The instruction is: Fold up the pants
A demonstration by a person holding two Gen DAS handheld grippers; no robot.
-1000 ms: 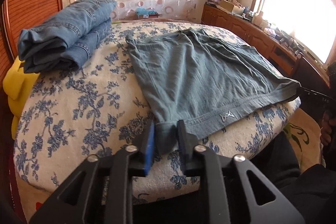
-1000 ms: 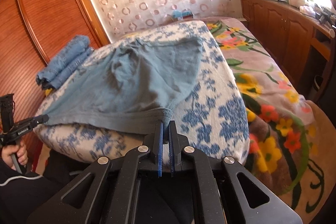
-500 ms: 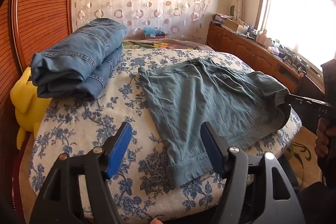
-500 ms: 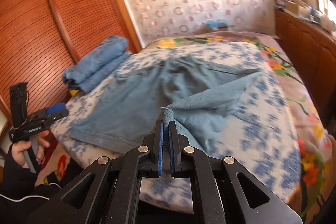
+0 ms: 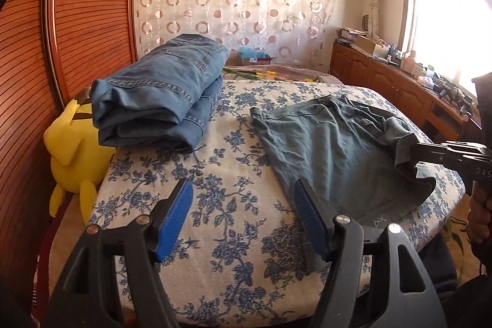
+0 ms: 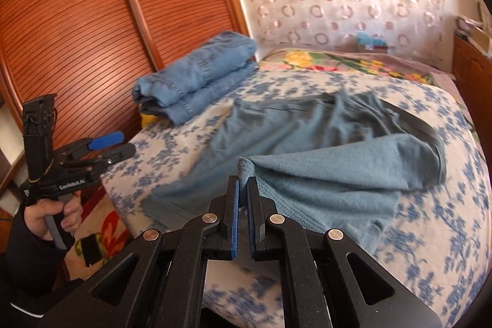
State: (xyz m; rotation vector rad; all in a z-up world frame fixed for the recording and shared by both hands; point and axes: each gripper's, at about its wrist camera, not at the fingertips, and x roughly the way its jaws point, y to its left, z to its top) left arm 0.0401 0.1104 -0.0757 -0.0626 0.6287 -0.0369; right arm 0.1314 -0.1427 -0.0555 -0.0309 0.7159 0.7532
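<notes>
The teal pants [image 5: 332, 152] are seen lying on the flower-printed bed [image 5: 233, 235], filling the centre right of the left wrist view, with the waistband toward the far side and the hem toward the lower edge of the frame. One leg corner is held clamped in the right gripper [image 6: 243, 189], whose blue pads are closed on the fabric edge at the lower centre of the right wrist view; that corner is lifted and draped back over the rest of the garment, so that a loose fold is formed at centre right.

The left gripper [image 5: 243, 220] is shown with its jaws spread and nothing between them; they have just been opening, and the near hem of the pants lies just to the right of its right pad, partly hidden behind it. In the right wrist view the same gripper appears at the left edge, off the bed and well apart from the cloth.

The coming move is judged to turn on one relation: the long axis of the pants runs from lower frame to upper frame, and the held corner must be carried across it, toward the left of the frame, where the opposite edge lies. The right hand is the nearer one, being already attached to the cloth.

A folded stack of jeans [image 5: 160, 100] and a yellow plush toy [image 5: 70, 156] sit at the upper left, apart from the pants.
</notes>
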